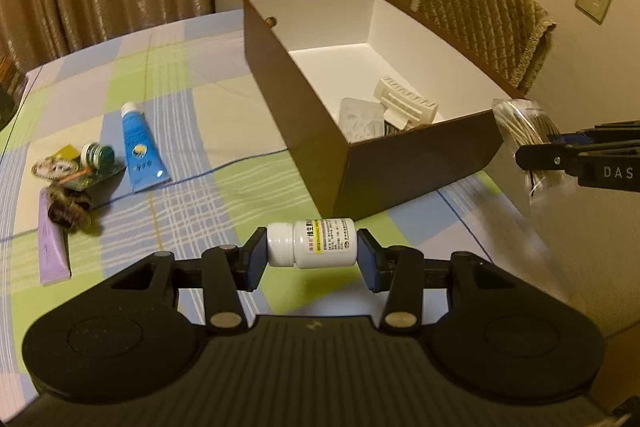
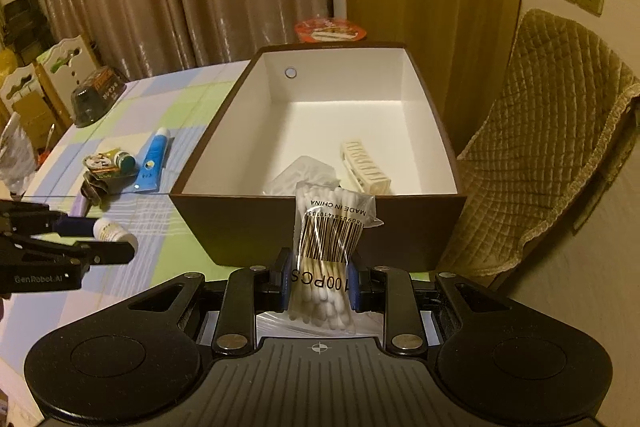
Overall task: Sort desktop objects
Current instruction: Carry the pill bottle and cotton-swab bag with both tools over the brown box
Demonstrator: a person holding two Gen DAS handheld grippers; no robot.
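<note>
your left gripper (image 1: 311, 255) has its jaws pinched on the white pill bottle (image 1: 312, 243), which lies sideways between the pads, cap toward the left pad and base against the right one, lifted clear of the checked tablecloth (image 1: 192, 107). your right gripper (image 2: 319, 285) has its jaws clamped on the bag of cotton swabs (image 2: 330, 247), the bag standing up out of the pads with its barcode end ahead of them. just beyond both sets of jaws sits the brown box (image 2: 304, 227), open-topped; its near wall is directly in front of the swab bag, and ahead and to the right of the bottle. inside, toward the near end, lie a cream comb-like piece (image 2: 366, 167) and a clear plastic packet (image 2: 304, 175). so you look to be mid-carry with two items, both short of the rim. the next move calls for lifting each load over the near wall before you spread the jaws, aiming for bare white floor further in. well to the left of your left jaws, the blue tube (image 1: 138, 147), the small green jar (image 1: 98, 155), the purple tube (image 1: 54, 247) and some loose oddments beside them are not yet sorted.
</note>
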